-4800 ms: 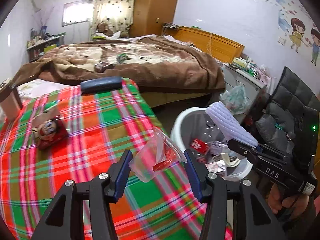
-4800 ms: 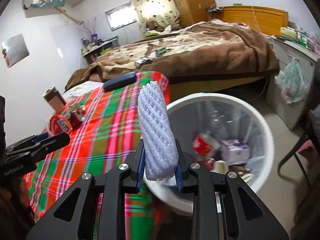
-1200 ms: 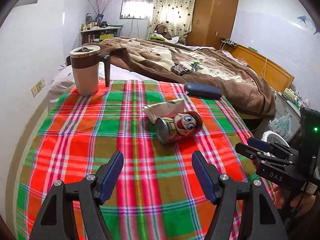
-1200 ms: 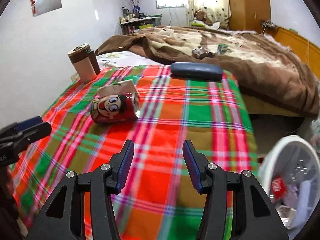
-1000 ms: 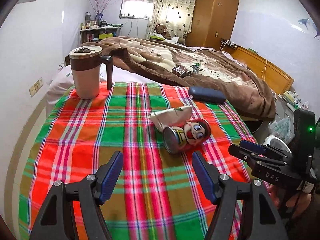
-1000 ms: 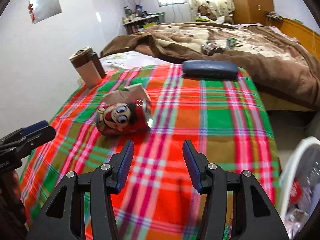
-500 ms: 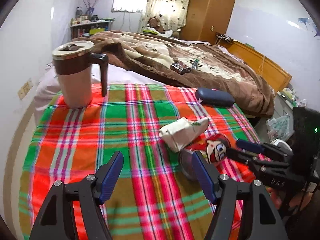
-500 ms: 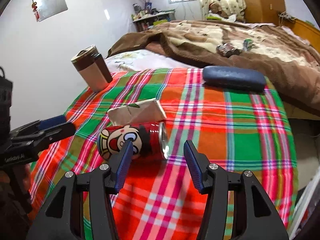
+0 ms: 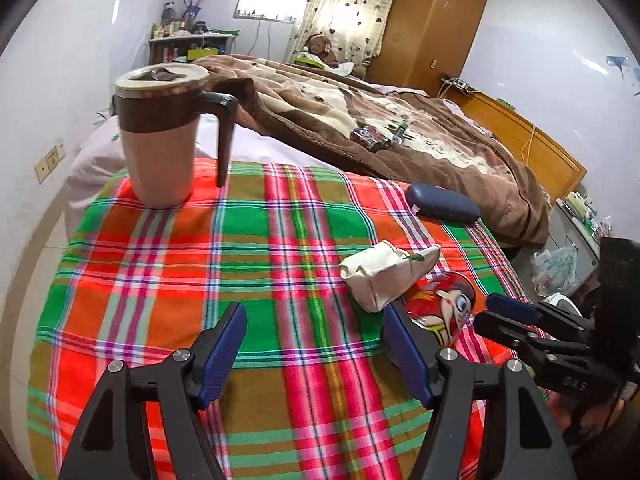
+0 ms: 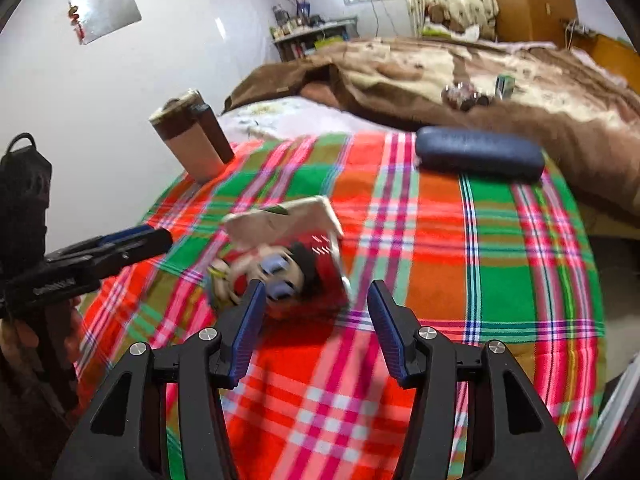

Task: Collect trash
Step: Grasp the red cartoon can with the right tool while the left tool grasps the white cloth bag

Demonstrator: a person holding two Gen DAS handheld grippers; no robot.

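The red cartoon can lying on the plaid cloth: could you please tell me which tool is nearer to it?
Right. The right tool sits just short of the red can, jaws open; the left tool is off beside it.

Count on the plaid cloth (image 9: 256,264): one red cartoon can (image 9: 444,308), lying on its side just ahead of the right gripper (image 10: 316,324). One crumpled cream carton (image 9: 388,276), touching the can on its far side. One lidded mug (image 9: 160,136), upright, far ahead of the left gripper (image 9: 316,344). One dark blue case (image 10: 478,158), far ahead of the right gripper. Grippers: two. Small items on the brown blanket (image 9: 360,120) beyond: at least two; kind cannot be told.
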